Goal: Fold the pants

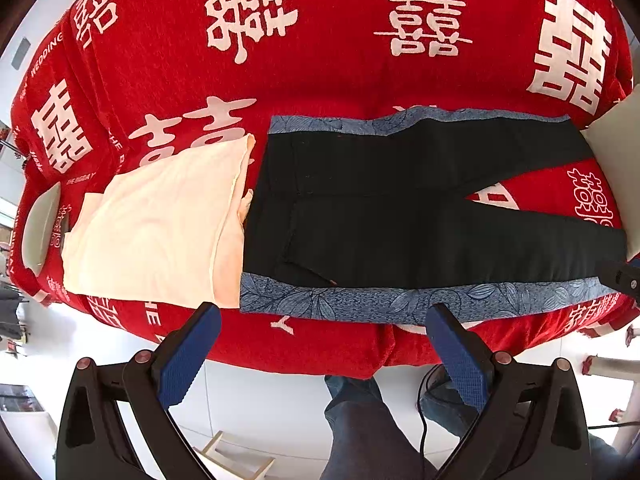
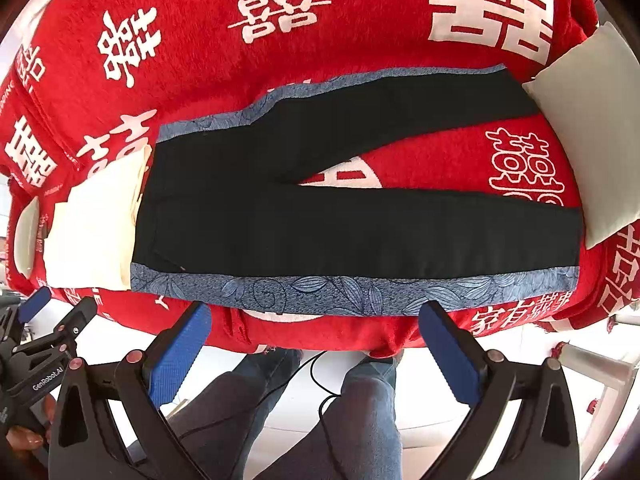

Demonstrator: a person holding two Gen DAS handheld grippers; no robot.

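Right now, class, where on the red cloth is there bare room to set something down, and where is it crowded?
Free: the far stretch of red cloth behind the pants, and the wedge between the two legs. Crowded: the left, where the cream folded cloth abuts the waistband, and the right, where a pale cushion meets the leg ends.

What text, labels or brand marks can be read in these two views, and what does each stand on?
"GenRobot.AI": on the body of the left gripper, seen in the right wrist view.
"囍" (double happiness), repeated in white: on the red blanket.
"家有": white characters on the blanket's near edge, right wrist view; those after them are too blurred.
"WEDDING": small white print at the blanket's far left edge; other English fragments there are unreadable.
The pants carry no legible text.
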